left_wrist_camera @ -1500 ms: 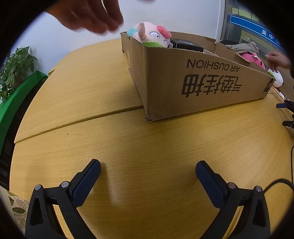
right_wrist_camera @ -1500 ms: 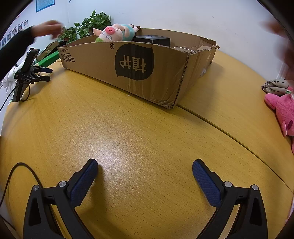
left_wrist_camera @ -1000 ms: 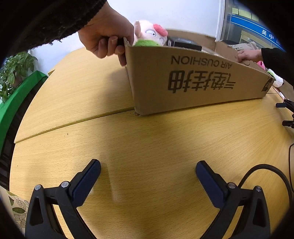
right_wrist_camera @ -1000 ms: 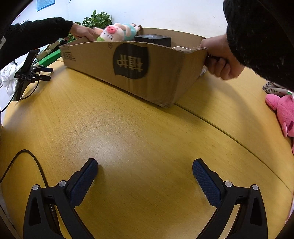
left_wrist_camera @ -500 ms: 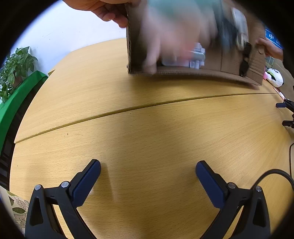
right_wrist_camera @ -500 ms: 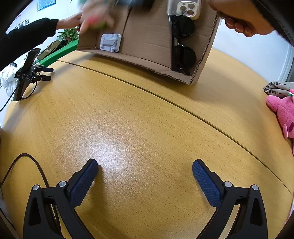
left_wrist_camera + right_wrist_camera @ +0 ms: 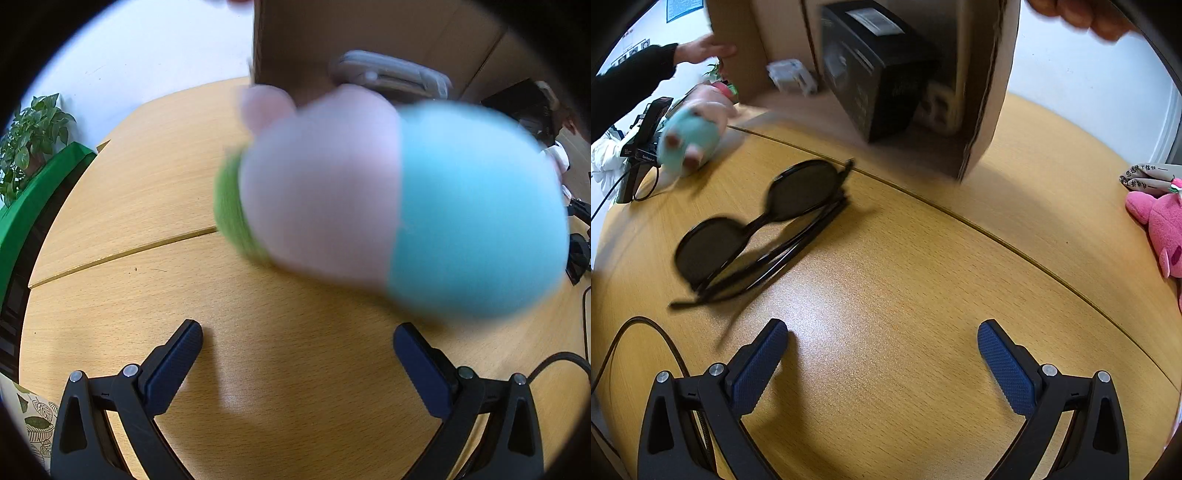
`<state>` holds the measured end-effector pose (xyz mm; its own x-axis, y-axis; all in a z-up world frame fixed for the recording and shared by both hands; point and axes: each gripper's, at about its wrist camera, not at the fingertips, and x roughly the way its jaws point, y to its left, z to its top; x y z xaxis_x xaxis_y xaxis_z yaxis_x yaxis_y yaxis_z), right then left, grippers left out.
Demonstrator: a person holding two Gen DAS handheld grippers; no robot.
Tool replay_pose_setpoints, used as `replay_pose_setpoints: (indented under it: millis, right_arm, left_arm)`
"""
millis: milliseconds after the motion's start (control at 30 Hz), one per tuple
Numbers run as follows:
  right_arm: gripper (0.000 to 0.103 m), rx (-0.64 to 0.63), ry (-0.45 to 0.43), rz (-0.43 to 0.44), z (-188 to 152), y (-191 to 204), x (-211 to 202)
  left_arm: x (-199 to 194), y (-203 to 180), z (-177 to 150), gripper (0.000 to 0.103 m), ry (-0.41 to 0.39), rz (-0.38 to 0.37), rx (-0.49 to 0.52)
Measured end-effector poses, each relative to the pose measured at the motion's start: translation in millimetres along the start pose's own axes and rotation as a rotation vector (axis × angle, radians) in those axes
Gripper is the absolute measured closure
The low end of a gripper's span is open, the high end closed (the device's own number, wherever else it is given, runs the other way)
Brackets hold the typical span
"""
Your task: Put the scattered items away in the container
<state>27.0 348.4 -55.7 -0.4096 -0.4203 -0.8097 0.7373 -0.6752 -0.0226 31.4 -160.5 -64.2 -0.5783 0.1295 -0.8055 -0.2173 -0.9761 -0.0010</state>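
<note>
The brown cardboard box [image 7: 982,92] is tipped up above the round wooden table [image 7: 923,280], its open side facing the cameras, held at both ends by a person's hands [image 7: 705,50]. A black rectangular box [image 7: 875,74] and a small white item [image 7: 792,75] show inside it. A blurred pink, turquoise and green plush pig [image 7: 388,206] fills much of the left wrist view in mid-air, in front of the cardboard. Black folded sunglasses [image 7: 764,225] lie on the table ahead of the right gripper [image 7: 882,350], left of centre. A pink plush toy [image 7: 1160,221] lies at the table's right edge. The left gripper [image 7: 297,350] and the right one both sit low over the tabletop with jaws spread wide, holding nothing.
</note>
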Motion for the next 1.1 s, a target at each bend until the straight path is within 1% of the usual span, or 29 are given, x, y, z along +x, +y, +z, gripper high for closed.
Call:
replay_pose_setpoints:
  millis: [767, 1100]
  right_arm:
    - [0.000, 0.001, 0.000, 0.000, -2.9, -3.0, -6.8]
    - [0.000, 0.001, 0.001, -0.001, 2.2, -0.1, -8.9]
  left_arm:
    - [1.9, 5.1, 2.0, 0.000, 0.002, -0.001, 0.001]
    - [2.6, 8.5, 2.6, 0.000, 0.002, -0.001, 0.002]
